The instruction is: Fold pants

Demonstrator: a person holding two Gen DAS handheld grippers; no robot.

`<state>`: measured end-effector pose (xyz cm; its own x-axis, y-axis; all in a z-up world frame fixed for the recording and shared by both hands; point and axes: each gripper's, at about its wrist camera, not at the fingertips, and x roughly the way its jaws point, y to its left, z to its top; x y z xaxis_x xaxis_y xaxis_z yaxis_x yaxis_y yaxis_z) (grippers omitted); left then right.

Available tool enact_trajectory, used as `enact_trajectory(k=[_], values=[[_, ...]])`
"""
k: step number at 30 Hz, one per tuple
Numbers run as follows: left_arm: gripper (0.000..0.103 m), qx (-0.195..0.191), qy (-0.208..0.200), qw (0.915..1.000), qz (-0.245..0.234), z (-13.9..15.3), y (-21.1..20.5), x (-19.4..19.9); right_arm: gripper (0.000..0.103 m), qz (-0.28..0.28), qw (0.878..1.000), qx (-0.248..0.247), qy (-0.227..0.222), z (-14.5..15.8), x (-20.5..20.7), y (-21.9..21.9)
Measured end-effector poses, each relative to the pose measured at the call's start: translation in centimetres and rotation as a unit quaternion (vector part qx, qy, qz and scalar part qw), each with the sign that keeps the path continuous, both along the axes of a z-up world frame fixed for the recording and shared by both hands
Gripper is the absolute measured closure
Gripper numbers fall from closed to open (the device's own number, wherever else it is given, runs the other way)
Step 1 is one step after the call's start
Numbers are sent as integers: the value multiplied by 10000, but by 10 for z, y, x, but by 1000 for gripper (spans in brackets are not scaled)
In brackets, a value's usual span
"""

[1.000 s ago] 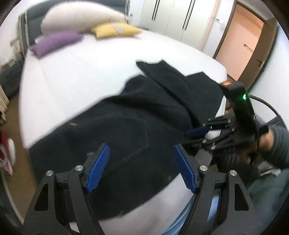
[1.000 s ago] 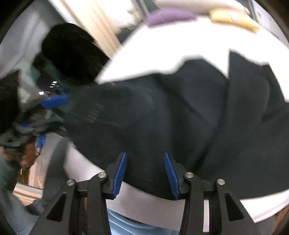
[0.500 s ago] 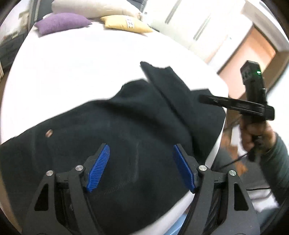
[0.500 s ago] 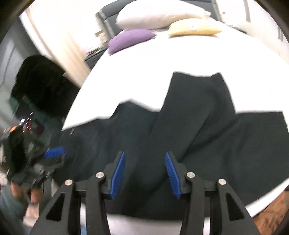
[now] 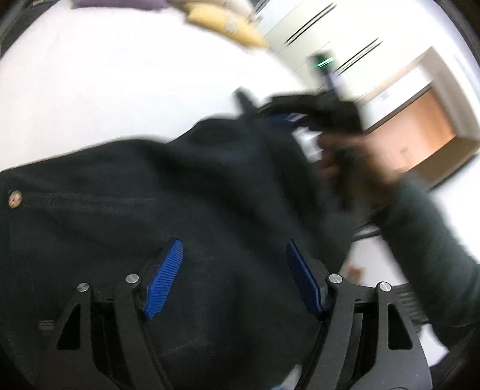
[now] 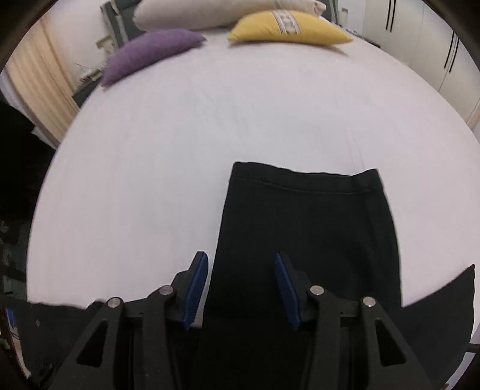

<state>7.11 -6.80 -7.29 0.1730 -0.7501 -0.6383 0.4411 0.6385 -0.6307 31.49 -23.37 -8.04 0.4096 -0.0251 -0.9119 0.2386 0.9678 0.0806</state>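
A big bed [image 6: 210, 135] with a white sheet fills the room. At the far end lie a purple pillow [image 6: 150, 51], a yellow pillow [image 6: 288, 30] and a cream pillow [image 6: 216, 12]. White closet doors [image 6: 420, 36] stand at 1 o'clock in the right view. In the left view an orange-brown door [image 5: 420, 120] shows at 3 o'clock.

The black pants [image 6: 306, 240] lie spread on the near part of the bed. One leg points to 12 o'clock, and its hem lies flat on the sheet. In the left view a small round button [image 5: 15, 199] sits on the pants at 9 o'clock.

The left gripper [image 5: 234, 276] is wide apart over the pants and grabs nothing. The right gripper [image 6: 241, 288] is also apart, over the left edge of the leg. It grabs nothing too. In the left view it looks blurry at 2 o'clock.
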Motion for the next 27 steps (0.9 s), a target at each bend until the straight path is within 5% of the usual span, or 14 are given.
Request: enact_trajectory(k=[3, 6, 10, 15, 18, 22, 27], values=[[30, -1013, 460, 9937, -101, -2, 0, 10, 47, 25, 9998, -48, 166, -15, 7, 4], [30, -785, 830, 9934, 57, -31, -2, 15, 43, 68, 9993, -294, 220, -25, 10, 9], [33, -401, 539, 9977, -21, -21, -7, 5, 43, 182, 9983, -490, 241, -24, 10, 12], [34, -232, 381, 9990, 3, -25, -7, -3, 91, 234, 9981, -510, 243, -18, 3, -1], [34, -291, 423, 9987, 27, -29, -9, -5, 96, -2, 9995, -291, 93, -8, -10, -20], [34, -269, 412, 9988, 44, -32, -13, -4, 96, -411, 9978, 216, -468, 19, -45, -51], [34, -265, 442, 9986, 68, -35, -11, 2, 96, -1259, 9760, 902, -1533, 59, -128, -113]])
